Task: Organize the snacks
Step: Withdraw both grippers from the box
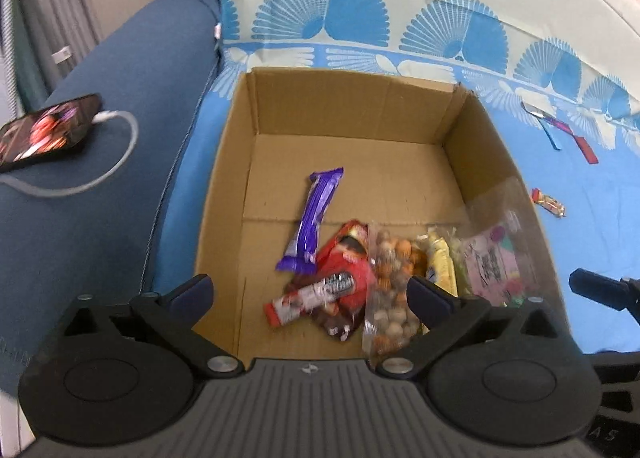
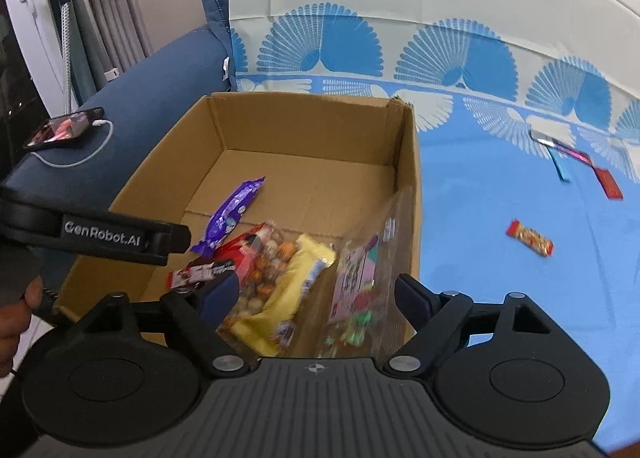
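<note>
Inside the brown cardboard box (image 1: 352,129), toward its near edge, lie the wrapped snacks (image 1: 340,266); above them the left gripper (image 1: 310,292) and right gripper (image 2: 316,294) gape wide, holding nothing.

Surface: sofa seat under a blue sheet (image 2: 500,278) with fan pattern
Box: open cardboard box (image 2: 408,161) stands on the sheet
Loose snacks: small red candy bar (image 2: 530,238) near the box; thin wrappers (image 2: 576,161) farther back
Armrest: phone (image 1: 44,131) with white cable (image 1: 120,145)
</note>
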A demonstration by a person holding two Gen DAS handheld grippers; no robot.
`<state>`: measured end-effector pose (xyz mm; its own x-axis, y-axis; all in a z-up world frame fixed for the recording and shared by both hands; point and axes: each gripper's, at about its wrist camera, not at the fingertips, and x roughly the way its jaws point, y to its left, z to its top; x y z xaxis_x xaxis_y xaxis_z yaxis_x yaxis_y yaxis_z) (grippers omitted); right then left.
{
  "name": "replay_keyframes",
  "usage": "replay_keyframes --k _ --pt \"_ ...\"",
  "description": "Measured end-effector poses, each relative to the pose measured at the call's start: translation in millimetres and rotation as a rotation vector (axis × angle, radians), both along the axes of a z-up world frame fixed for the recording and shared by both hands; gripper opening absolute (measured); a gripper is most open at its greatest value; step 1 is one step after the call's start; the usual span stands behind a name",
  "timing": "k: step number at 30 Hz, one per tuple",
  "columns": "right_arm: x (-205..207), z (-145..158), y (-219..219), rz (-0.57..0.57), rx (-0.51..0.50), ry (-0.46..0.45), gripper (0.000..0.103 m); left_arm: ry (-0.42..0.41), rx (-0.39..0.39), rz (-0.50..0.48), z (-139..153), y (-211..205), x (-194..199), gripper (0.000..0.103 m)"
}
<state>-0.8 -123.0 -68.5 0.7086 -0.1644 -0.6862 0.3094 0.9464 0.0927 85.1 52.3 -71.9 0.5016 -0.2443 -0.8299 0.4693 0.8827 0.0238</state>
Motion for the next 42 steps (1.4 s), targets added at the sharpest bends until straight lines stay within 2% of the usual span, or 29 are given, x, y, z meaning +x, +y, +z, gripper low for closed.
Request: replay_keyframes --k 8,12,16,21,30,42 --pt "-53 29 40 0.012 -0.061 -0.080 0.094 -0.035 -0.042 0.080 31 25 -52 0.103" --pt "-70 39 55 0.029 -0.087 -0.094 0.096 -0.051 -0.042 0.061 41 31 -74 0.103" --pt "-81 40 67 0.048 -0.103 -0.055 0.099 -0.076 -0.040 0.052 48 42 -96 0.103" --pt "-100 45 69 0.001 -0.075 -0.082 0.099 -0.094 -0.041 0.049 50 55 -118 0.103" --pt "-122 57 76 -0.006 -0.102 -0.130 0.100 -0.141 -0.075 0.049 67 60 -134 0.103" --pt "-134 62 79 -0.008 -0.114 -0.165 0.100 -0.160 -0.077 0.051 72 63 -140 0.103"
